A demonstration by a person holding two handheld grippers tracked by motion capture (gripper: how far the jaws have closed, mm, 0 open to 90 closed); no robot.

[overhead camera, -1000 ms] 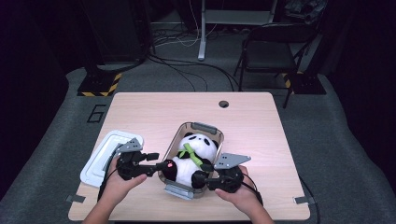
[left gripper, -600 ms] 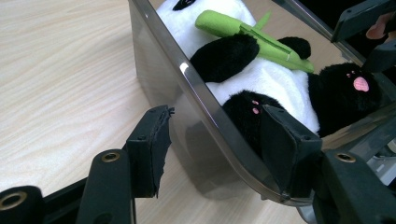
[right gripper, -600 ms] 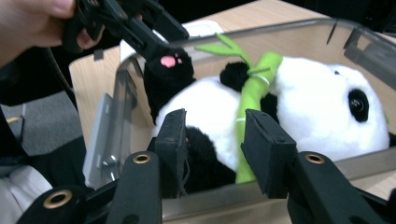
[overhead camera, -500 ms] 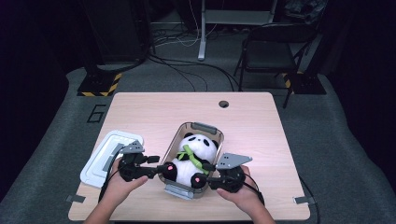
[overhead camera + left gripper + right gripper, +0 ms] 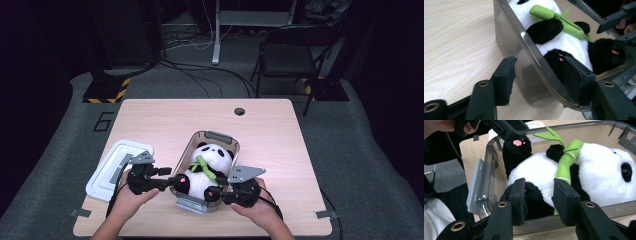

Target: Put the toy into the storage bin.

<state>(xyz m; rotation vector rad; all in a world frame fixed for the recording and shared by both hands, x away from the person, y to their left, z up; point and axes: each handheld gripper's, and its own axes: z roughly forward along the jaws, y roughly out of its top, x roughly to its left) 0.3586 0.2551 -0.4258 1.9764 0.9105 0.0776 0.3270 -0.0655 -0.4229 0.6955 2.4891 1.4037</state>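
We judge the work about midway: the toy panda (image 5: 209, 167) lies on its back in the clear plastic box (image 5: 223, 137) near the table's (image 5: 280, 130) front edge, while the white lid (image 5: 111, 167) rests on the table left of the box, not yet fitted. Our left gripper (image 5: 176, 180) reaches in level from the left with its jaws, which have just been closing, apart astride the box wall, one outside and one beside a black foot. Our right gripper (image 5: 214, 192) comes from the near right, jaws clamped on the panda's other black leg over the rim.
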